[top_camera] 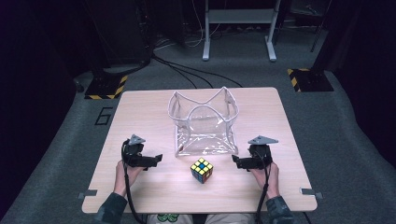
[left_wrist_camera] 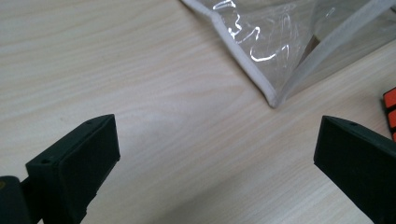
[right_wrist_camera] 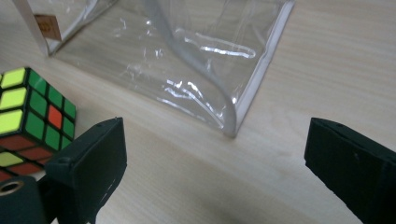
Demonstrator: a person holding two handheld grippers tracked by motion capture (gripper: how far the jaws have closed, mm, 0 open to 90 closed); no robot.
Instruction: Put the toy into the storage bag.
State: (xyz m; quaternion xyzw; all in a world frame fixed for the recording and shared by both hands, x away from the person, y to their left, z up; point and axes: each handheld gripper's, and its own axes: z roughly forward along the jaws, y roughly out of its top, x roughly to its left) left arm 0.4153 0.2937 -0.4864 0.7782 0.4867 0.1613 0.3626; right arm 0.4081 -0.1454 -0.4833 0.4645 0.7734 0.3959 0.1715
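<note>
On the pale wooden table [top_camera: 140, 112], between both tools: a small multicoloured puzzle cube [top_camera: 201, 170], resting near the front edge, touched by neither. Just behind it, a clear plastic pouch with white piping [top_camera: 203, 122], standing open, mouth upward. Left gripper [top_camera: 156, 159] held low to the cube's left, jaws spread wide over bare wood, nothing between them; the pouch's corner [left_wrist_camera: 275, 100] seen beyond. Right gripper [top_camera: 235, 161] likewise to the cube's right, jaws parted and empty, with the cube [right_wrist_camera: 32, 116] just beside one jaw and the pouch [right_wrist_camera: 187, 60] ahead.
</note>
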